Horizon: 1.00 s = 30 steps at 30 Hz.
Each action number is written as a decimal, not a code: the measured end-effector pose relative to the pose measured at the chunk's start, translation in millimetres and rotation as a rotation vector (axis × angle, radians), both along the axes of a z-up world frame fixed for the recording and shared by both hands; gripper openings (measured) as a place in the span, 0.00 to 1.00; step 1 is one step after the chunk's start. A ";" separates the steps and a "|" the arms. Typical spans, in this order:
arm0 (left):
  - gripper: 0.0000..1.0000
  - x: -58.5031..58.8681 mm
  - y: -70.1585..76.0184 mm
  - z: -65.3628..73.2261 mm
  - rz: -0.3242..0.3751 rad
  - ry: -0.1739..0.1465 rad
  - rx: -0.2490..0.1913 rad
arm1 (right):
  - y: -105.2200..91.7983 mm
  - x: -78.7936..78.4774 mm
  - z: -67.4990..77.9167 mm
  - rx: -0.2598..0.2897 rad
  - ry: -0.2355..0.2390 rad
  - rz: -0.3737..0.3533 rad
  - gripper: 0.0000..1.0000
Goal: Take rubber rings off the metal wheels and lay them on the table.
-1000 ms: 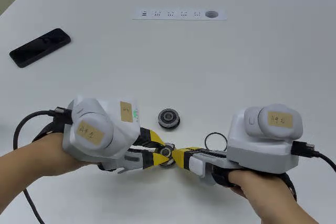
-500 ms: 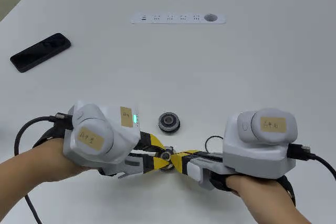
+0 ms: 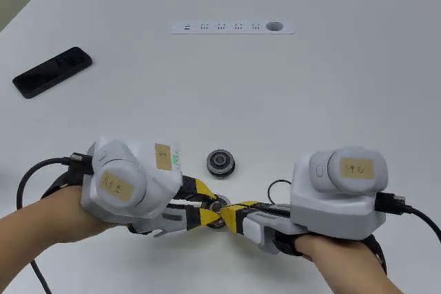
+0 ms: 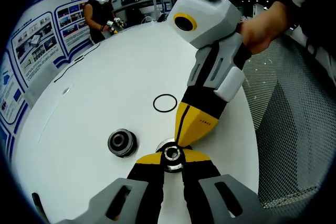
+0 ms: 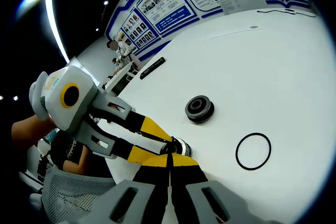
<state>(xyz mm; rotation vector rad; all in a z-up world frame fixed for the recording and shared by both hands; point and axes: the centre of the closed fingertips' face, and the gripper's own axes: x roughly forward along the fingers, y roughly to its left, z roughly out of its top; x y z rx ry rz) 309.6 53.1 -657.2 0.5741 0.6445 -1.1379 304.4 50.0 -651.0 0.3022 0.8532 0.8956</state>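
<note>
Left fingers (image 4: 147, 160) clamp the rigid wheel (image 4: 172, 153); right fingers (image 5: 155, 162), pressed shut, meet its 12 o'clock rim, likely where the stretchy ring peels.

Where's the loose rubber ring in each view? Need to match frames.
Head view: rubber ring low, right of centre, partly behind the right gripper.
Left gripper view: ring at centre, above the jaws.
Right gripper view: ring at lower right.
Shared landmark: the separate wheel, left of the ring in all three.
</note>
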 end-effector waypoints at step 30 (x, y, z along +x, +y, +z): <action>0.16 -6.2 15.4 16.1 0.158 -0.012 -0.089 | 6.7 -2.7 7.6 0.088 0.093 -0.055 0.02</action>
